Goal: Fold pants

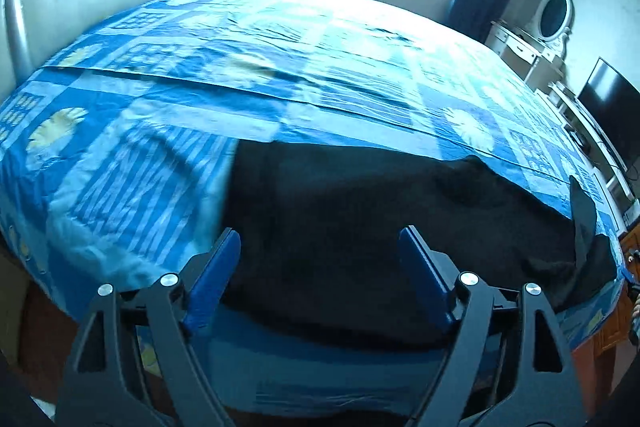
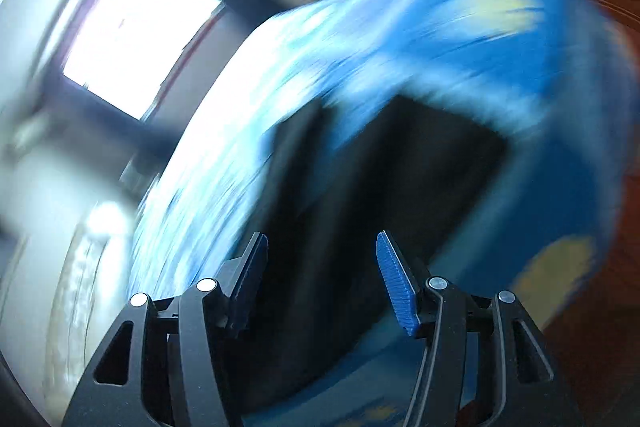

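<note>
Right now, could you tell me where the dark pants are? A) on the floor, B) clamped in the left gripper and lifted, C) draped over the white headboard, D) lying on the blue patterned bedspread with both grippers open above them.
D: the dark pants lie on the blue bedspread, and the left gripper and right gripper both show spread, empty fingers.

The right hand-held gripper [image 2: 320,251] sits at 6 o'clock, its blue-padded jaws spread apart with nothing between them. Beyond it, dark pants [image 2: 392,187] lie on the blue patterned bed [image 2: 460,39], heavily blurred. A bright window [image 2: 136,35] glares at 10 o'clock.
</note>
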The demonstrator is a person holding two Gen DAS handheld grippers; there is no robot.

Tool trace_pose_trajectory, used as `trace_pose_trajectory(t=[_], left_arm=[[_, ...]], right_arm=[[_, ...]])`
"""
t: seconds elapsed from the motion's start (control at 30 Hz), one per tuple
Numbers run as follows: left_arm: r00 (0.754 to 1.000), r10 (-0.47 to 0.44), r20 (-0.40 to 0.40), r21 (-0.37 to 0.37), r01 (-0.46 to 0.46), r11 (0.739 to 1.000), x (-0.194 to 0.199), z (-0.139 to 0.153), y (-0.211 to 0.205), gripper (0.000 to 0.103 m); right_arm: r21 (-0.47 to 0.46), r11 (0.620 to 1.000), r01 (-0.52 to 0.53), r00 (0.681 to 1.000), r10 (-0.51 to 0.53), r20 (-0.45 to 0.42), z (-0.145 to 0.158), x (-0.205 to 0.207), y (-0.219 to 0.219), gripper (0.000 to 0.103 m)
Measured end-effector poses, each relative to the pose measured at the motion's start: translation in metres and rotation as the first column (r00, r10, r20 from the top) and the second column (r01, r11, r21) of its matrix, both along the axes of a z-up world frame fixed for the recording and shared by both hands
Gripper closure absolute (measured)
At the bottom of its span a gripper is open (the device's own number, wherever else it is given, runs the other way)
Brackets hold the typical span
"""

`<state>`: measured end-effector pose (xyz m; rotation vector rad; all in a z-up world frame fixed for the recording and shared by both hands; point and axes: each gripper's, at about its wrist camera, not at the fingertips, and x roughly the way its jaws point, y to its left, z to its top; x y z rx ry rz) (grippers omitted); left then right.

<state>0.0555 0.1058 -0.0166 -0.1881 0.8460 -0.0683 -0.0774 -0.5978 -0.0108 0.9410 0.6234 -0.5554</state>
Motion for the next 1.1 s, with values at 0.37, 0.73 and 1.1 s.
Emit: trace_pose_trajectory(t=[0.37,0.73,1.1], left_arm=[[0.989,0.095,-0.115,-0.066,-0.103,0.993,0.025,-0.04,-0.007,0.021],[0.988,0.099,-0.115,-0.076,-0.108,0.991,0.017,-0.049,-0.009,0.015],[0.991,0.068,-0.118,-0.043,-0.074,0.996,0.018,-0.05,-0.015,0.01]], right_arm=[[0.208,0.972,0.11,0.993,-0.118,0.025,-0.053,-0.011,-0.057,0.053],[0.173,0.977,0.127,0.991,-0.132,0.019,-0.071,-0.034,-0.071,0.096],[-0.159,0.977,0.141,0.981,-0.16,-0.111,0.006,-0.004,-0.045,0.07]])
